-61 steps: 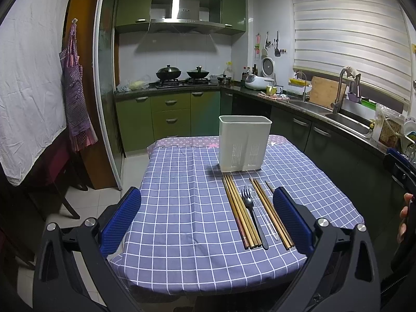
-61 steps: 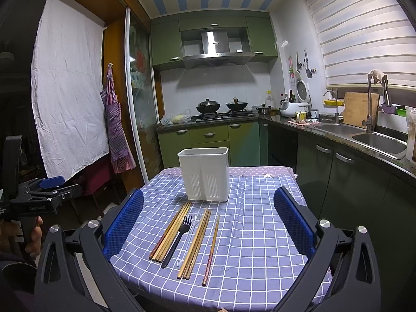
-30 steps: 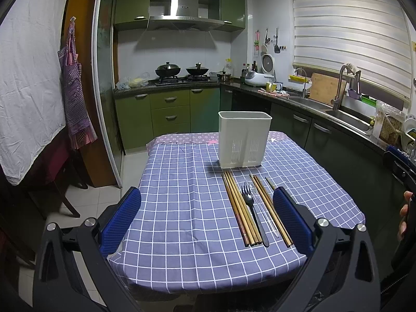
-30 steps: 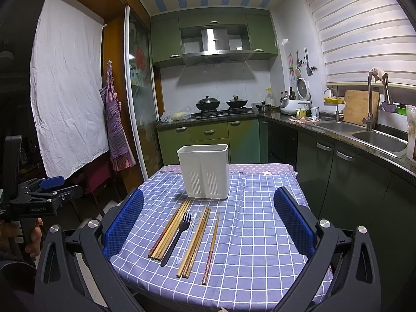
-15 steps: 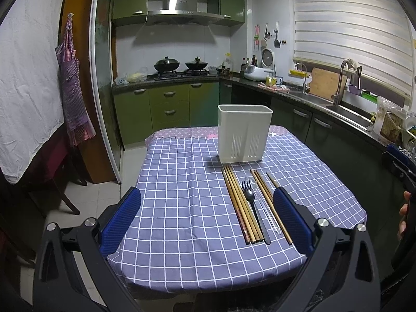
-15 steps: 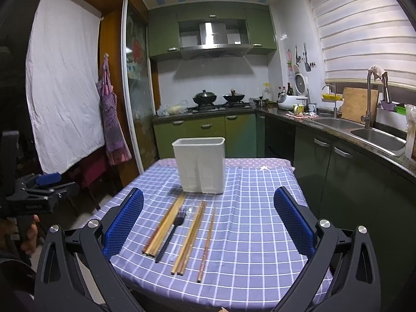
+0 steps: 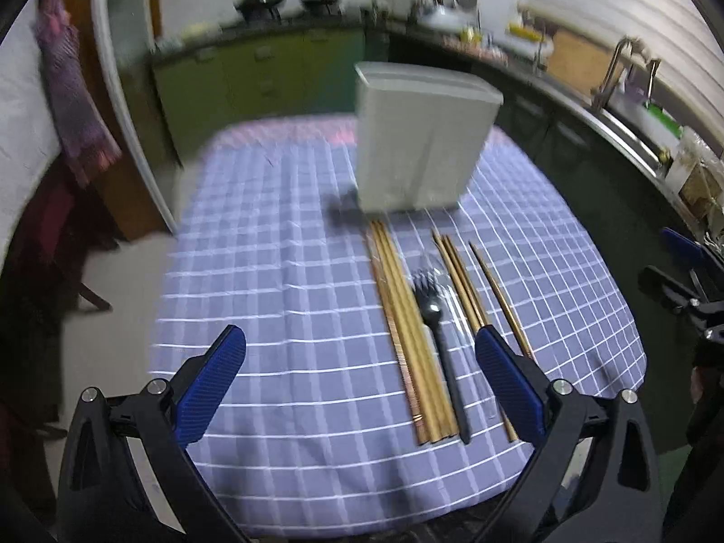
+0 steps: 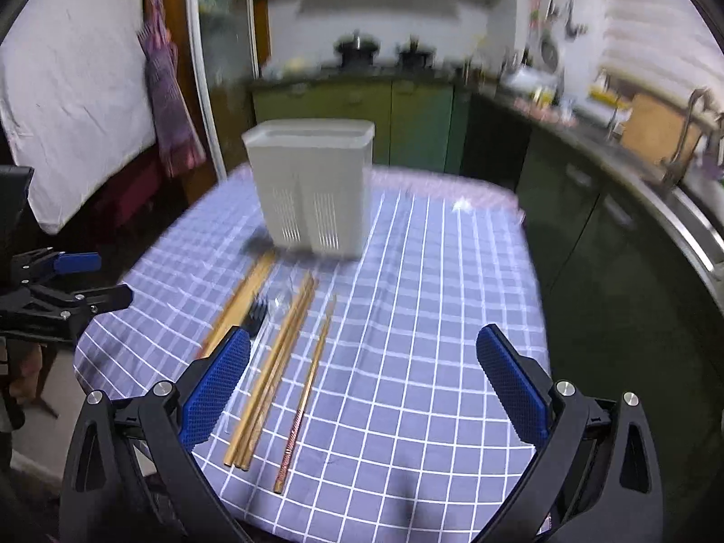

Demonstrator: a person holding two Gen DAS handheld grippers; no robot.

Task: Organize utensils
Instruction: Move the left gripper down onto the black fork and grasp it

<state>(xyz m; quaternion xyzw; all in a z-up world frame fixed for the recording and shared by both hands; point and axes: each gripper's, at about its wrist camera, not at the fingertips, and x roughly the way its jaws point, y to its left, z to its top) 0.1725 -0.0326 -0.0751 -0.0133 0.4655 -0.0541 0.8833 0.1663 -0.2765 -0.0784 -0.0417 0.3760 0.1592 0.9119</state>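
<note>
A white slotted utensil holder [image 7: 421, 140] [image 8: 316, 185] stands upright on the purple checked tablecloth [image 7: 289, 280] [image 8: 430, 316]. In front of it lie several wooden chopsticks [image 7: 407, 330] [image 8: 276, 362], a black fork [image 7: 436, 326] [image 8: 255, 314] and a clear plastic utensil [image 7: 459, 307]. A single reddish chopstick [image 8: 307, 389] lies furthest right. My left gripper [image 7: 359, 364] is open and empty above the table's near edge. My right gripper [image 8: 362, 369] is open and empty over the near part of the table, its left finger beside the fork.
Green kitchen cabinets [image 8: 362, 108] and a stove with pots [image 8: 384, 52] stand behind the table. A counter with a sink [image 7: 633, 104] runs along the right. A glass door and a hanging apron [image 8: 167, 86] are at the left.
Both grippers have moved forward and tilted down over the table, so the utensils and holder now look closer. Both stay open. Nothing on the table has moved.
</note>
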